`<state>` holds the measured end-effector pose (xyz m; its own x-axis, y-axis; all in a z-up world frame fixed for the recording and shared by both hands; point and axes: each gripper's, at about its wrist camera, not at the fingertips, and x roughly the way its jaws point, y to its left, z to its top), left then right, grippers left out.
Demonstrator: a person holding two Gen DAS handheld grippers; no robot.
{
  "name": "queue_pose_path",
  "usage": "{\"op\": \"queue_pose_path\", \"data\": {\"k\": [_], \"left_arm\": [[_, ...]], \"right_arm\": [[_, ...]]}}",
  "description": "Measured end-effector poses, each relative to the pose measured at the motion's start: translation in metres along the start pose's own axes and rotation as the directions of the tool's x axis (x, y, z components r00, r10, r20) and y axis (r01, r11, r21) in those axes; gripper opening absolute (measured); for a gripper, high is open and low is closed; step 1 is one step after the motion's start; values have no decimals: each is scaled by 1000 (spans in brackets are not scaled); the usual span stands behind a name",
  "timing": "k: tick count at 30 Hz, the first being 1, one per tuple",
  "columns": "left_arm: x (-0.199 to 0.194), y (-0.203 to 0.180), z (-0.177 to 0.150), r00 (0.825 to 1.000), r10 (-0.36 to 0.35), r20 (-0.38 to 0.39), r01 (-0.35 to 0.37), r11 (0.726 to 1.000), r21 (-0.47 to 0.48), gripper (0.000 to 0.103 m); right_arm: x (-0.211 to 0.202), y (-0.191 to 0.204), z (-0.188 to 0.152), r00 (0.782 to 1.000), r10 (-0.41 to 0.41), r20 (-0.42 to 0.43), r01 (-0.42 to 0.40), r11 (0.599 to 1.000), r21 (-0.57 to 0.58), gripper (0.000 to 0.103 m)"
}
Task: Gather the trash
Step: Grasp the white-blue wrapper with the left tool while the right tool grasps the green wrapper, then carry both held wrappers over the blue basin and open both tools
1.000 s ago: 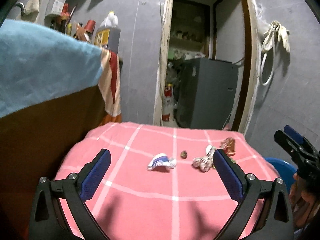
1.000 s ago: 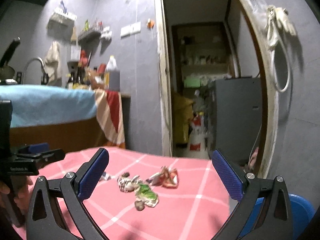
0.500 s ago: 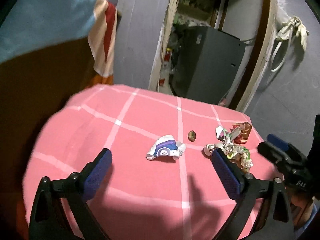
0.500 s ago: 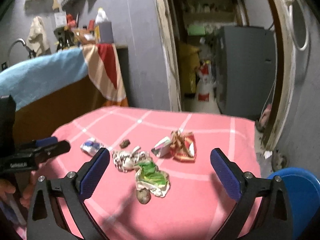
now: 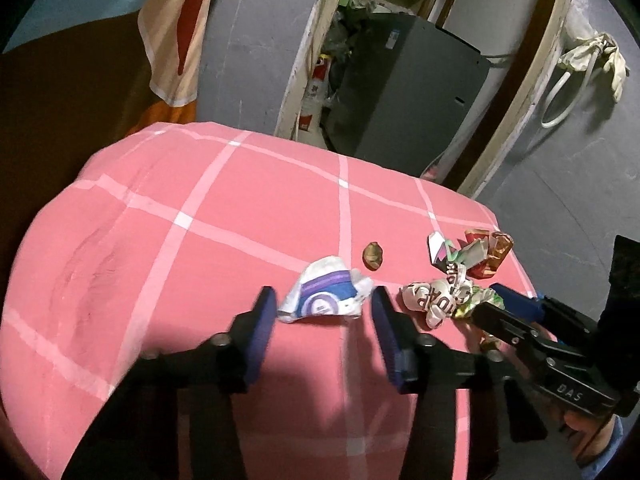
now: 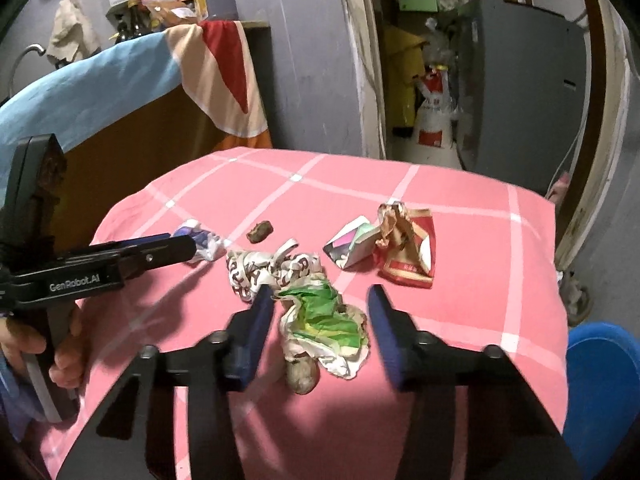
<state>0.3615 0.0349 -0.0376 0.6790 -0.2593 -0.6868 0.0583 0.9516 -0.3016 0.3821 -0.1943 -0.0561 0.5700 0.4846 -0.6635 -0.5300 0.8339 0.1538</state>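
Note:
On the pink checked tablecloth [image 5: 192,240] lies a crumpled white-and-purple wrapper [image 5: 324,298], right between the fingers of my left gripper [image 5: 324,314]. Those jaws are closing, with the pads at the wrapper's edges and no squeeze visible. My right gripper [image 6: 320,314] straddles a crumpled green-and-white wrapper [image 6: 324,320] on the cloth [image 6: 480,260]. Its jaws are closing too, pads beside the paper. From each wrist I see the other gripper: the right gripper [image 5: 500,306] and the left gripper [image 6: 176,246].
More trash lies near: a brown-printed white paper ball [image 6: 264,270], a red packet [image 6: 408,252], a folded white carton scrap [image 6: 352,242], a small brown lump [image 6: 260,232] and a pale lump [image 6: 302,374]. A blue bin [image 6: 600,380] stands right of the table.
Both grippers have tilted down and moved in over the table. Their jaws went from wide open to narrow, each now framing one wrapper.

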Motion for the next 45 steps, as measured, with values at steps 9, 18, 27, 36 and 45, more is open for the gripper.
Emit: {"op": "queue_pose_path", "data": {"k": [9, 18, 27, 36, 45], "left_arm": [[-1, -7, -3, 1000, -26, 4, 26, 999, 26, 12], [-25, -30, -14, 994, -28, 102, 23, 998, 51, 12], [-59, -81, -23, 954, -95, 285, 56, 988, 141, 12], [-79, -132, -20, 887, -180, 426, 84, 969, 234, 12], [-76, -185, -23, 850, -285, 443, 143, 934, 326, 12]], "right_arm": [[0, 7, -2, 1000, -2, 15, 2, 1000, -21, 24], [-23, 5, -6, 987, 14, 158, -13, 1000, -9, 22], [-87, -2, -16, 881, 6, 473, -2, 1000, -8, 22], [-148, -19, -30, 721, -96, 686, 85, 995, 50, 22], [-188, -48, -56, 631, -232, 741, 175, 972, 156, 23]]}}
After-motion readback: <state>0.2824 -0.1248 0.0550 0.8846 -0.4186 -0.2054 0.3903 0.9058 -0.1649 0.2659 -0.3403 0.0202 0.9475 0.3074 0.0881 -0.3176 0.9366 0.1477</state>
